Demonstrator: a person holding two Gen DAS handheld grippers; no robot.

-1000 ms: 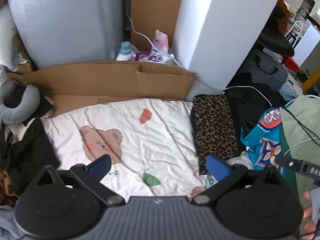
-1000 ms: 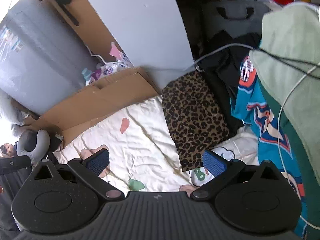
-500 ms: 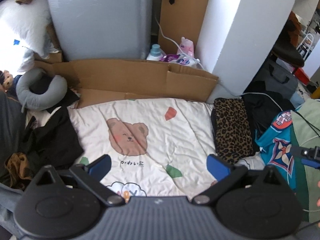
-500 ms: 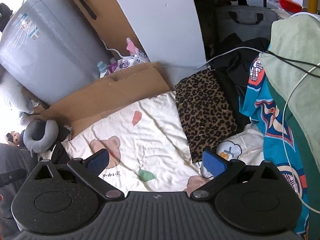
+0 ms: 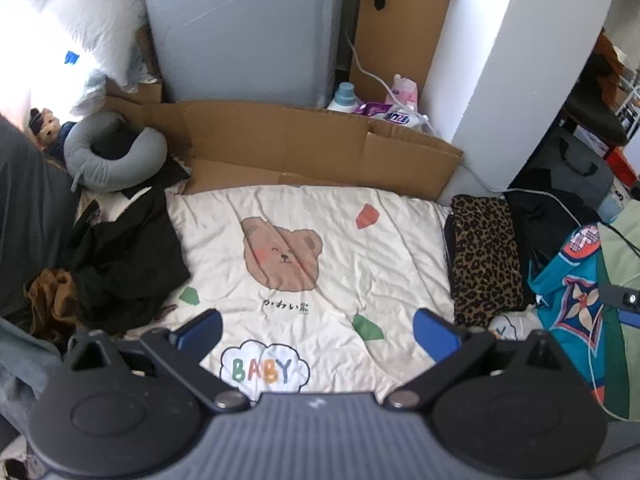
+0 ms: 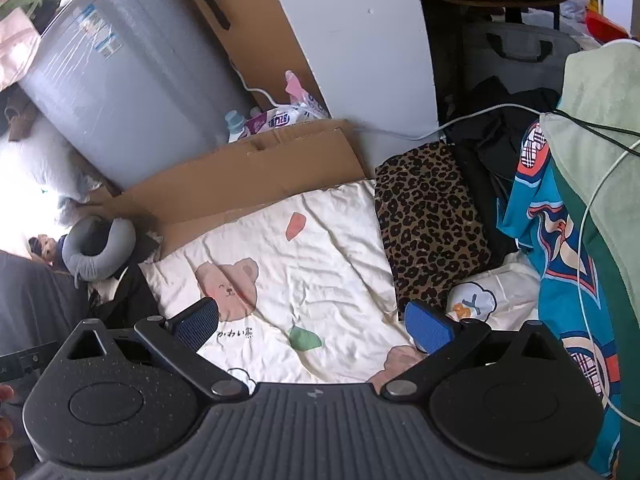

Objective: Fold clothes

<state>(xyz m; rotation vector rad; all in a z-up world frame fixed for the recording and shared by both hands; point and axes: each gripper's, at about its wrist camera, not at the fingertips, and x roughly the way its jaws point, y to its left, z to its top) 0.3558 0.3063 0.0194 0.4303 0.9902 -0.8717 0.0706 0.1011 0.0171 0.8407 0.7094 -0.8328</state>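
A cream blanket (image 5: 320, 216) (image 6: 320, 240) printed with a bear and the word BABY is spread as the work surface. A folded leopard-print garment (image 5: 484, 256) (image 6: 428, 216) lies along its right edge, with folded black clothes (image 5: 548, 220) (image 6: 492, 148) beyond it. A crumpled black garment (image 5: 128, 256) and a brown one (image 5: 52, 300) are piled at the blanket's left side. My left gripper (image 5: 318, 332) hovers open above the blanket's near part, holding nothing. My right gripper (image 6: 312, 326) is open too, empty, its right fingertip close to the leopard garment's near end.
A teal patterned garment (image 5: 568, 288) (image 6: 560, 248) and a pale green cloth (image 6: 600, 128) with cables hang at the right. Flattened cardboard (image 5: 320, 148), a grey appliance (image 5: 240, 28), a white pillar (image 5: 512, 60), detergent bottles (image 5: 348, 98) and a grey neck pillow (image 5: 112, 156) border the far side.
Both grippers have pulled back and risen, so more of the blanket shows, including the BABY print and the clothes pile at the left. Both stay open and empty.
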